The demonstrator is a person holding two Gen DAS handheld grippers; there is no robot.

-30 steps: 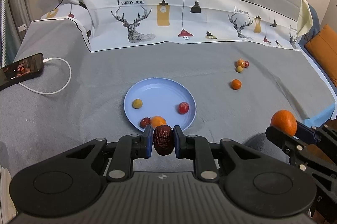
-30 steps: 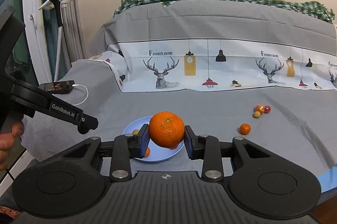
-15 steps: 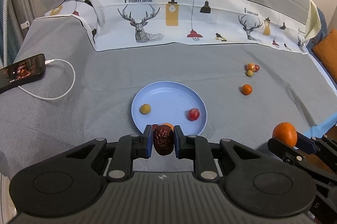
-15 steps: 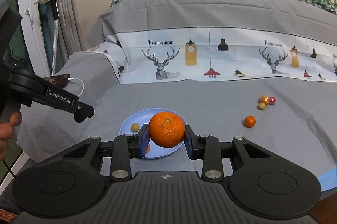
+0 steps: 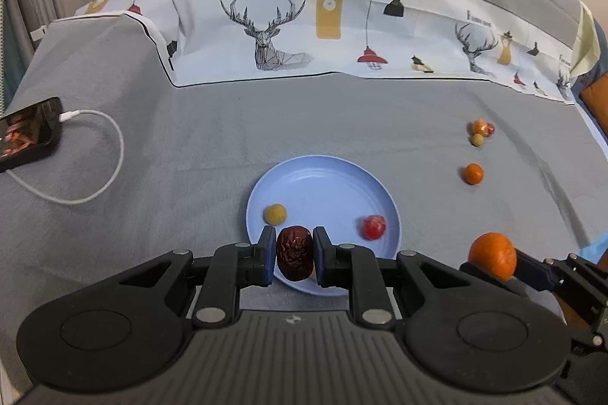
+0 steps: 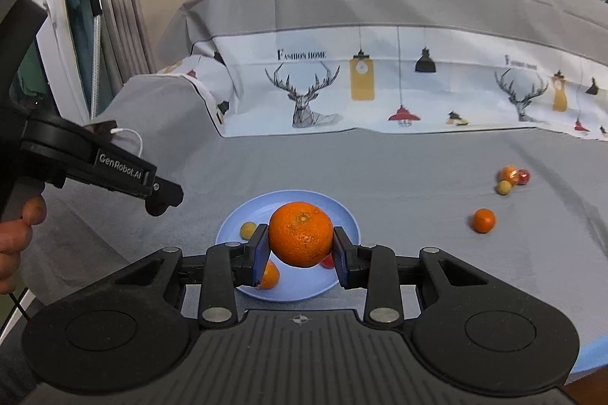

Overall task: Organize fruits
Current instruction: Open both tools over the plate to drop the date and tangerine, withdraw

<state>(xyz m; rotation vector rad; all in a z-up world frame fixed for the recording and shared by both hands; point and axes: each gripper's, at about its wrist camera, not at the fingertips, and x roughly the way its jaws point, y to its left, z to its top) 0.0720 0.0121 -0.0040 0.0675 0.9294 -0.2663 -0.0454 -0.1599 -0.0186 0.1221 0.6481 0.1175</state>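
Both grippers are loaded right now. The left gripper is clamped about as tight as it goes on a wrinkly dark red date, hanging over the near rim of the blue plate. The right gripper is pinching a mandarin between its blue pads, jaws only as wide as the fruit, also above the plate's near side.

On the plate: a small yellow fruit at about 9 o'clock, a red one at roughly 4 o'clock, and from the right wrist view a small orange fruit near the 7 o'clock edge, half hidden behind the gripper finger.

Out on the grey bed sheet, off at the plate's 2 to 3 o'clock, sits a lone small orange, and a bit farther a little cluster of three touching fruits: orange, red, yellowish.

A phone with a white cable plugged in lies way over at 9 o'clock.
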